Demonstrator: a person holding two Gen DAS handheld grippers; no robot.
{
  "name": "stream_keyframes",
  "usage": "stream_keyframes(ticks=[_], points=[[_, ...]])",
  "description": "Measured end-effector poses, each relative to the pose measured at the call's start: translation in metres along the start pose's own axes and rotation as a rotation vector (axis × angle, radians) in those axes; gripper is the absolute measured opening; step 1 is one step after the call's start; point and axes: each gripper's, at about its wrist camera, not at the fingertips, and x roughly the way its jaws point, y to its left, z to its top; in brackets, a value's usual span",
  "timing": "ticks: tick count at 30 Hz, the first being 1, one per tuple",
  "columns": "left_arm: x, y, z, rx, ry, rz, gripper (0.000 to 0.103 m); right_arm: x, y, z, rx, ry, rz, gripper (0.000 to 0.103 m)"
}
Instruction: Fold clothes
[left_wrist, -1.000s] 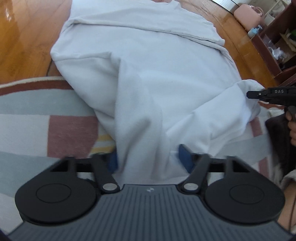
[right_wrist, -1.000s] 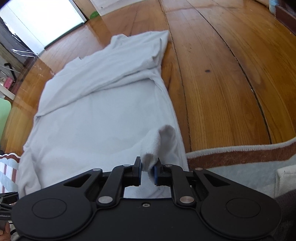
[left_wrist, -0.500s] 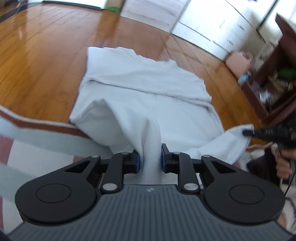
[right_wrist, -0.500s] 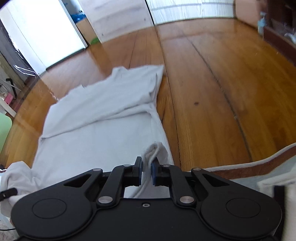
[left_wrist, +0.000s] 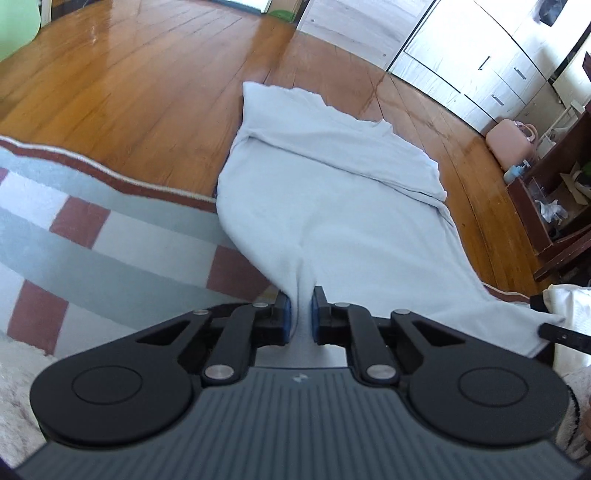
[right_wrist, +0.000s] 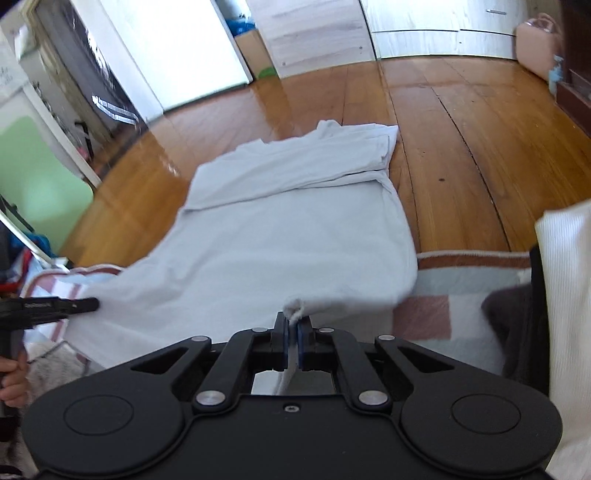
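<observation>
While the left gripper (left_wrist: 300, 314) is closing on the near hem of the pale garment (left_wrist: 332, 206) and the right gripper (right_wrist: 292, 334) pinches its other near corner, the rest lies mid-frame across the wooden floor (left_wrist: 129, 85) and striped rug (left_wrist: 110, 236). Judged from this, carry both corners level toward the upper frame, keeping the hem taut so the fold lands square.

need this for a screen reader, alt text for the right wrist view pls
The right gripper pinches the near hem of a pale blue garment that stretches away across a wooden floor. The left gripper grips the hem's other corner at the left edge, above a checked rug.
</observation>
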Motion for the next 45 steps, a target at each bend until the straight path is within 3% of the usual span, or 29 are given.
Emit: stream_keyframes(ticks=[4, 7, 11, 15, 16, 18, 22, 24, 26, 27, 28, 30, 33, 37, 41, 45], points=[[0.001, 0.000, 0.000, 0.009, 0.001, -0.005, 0.010, -0.021, -0.005, 0.002, 0.044, -0.070, 0.001, 0.006], [0.014, 0.000, -0.003, 0.008, 0.048, -0.021, 0.010, -0.032, -0.007, 0.007, 0.038, -0.109, -0.035, 0.006], [0.051, 0.000, 0.000, -0.015, 0.174, -0.031, 0.013, -0.023, -0.019, 0.015, 0.060, -0.115, -0.100, 0.006], [0.097, -0.003, 0.013, 0.044, 0.297, 0.060, 0.014, -0.001, -0.023, 0.028, 0.018, -0.098, -0.161, 0.006], [0.105, -0.003, 0.015, 0.056, 0.319, 0.070, 0.017, 0.005, -0.024, 0.032, -0.002, -0.096, -0.183, 0.006], [0.121, -0.004, 0.016, 0.075, 0.353, 0.081, 0.045, 0.016, -0.026, 0.039, -0.041, -0.098, -0.229, 0.006], [0.134, -0.006, -0.004, 0.122, 0.358, 0.126, 0.052, 0.034, -0.043, 0.035, -0.003, -0.084, -0.251, 0.006], [0.130, -0.009, -0.014, 0.151, 0.318, 0.134, 0.054, 0.036, -0.049, 0.030, 0.016, -0.075, -0.225, 0.006], [0.128, -0.012, -0.015, 0.159, 0.301, 0.119, 0.047, 0.038, -0.051, 0.030, 0.008, -0.083, -0.194, 0.006], [0.126, -0.013, -0.014, 0.159, 0.293, 0.107, 0.018, 0.038, -0.052, 0.030, 0.007, -0.089, -0.180, 0.006], [0.122, -0.015, -0.013, 0.159, 0.277, 0.087, 0.008, 0.039, -0.051, 0.030, 0.009, -0.095, -0.168, 0.006], [0.110, -0.021, -0.007, 0.169, 0.218, 0.044, 0.008, 0.039, -0.051, 0.031, 0.012, -0.108, -0.144, 0.006], [0.078, -0.033, -0.001, 0.212, 0.083, 0.035, 0.008, 0.032, -0.049, 0.028, 0.010, -0.145, -0.133, 0.005], [0.026, -0.038, 0.008, 0.199, -0.039, 0.020, 0.008, -0.003, -0.045, 0.023, 0.063, -0.227, -0.071, 0.005], [-0.014, -0.035, 0.016, 0.194, -0.081, 0.006, 0.008, -0.043, -0.042, 0.013, 0.129, -0.283, -0.025, 0.005], [-0.045, -0.035, 0.017, 0.207, -0.061, -0.017, 0.008, -0.078, -0.038, 0.006, 0.164, -0.326, 0.052, 0.005]])
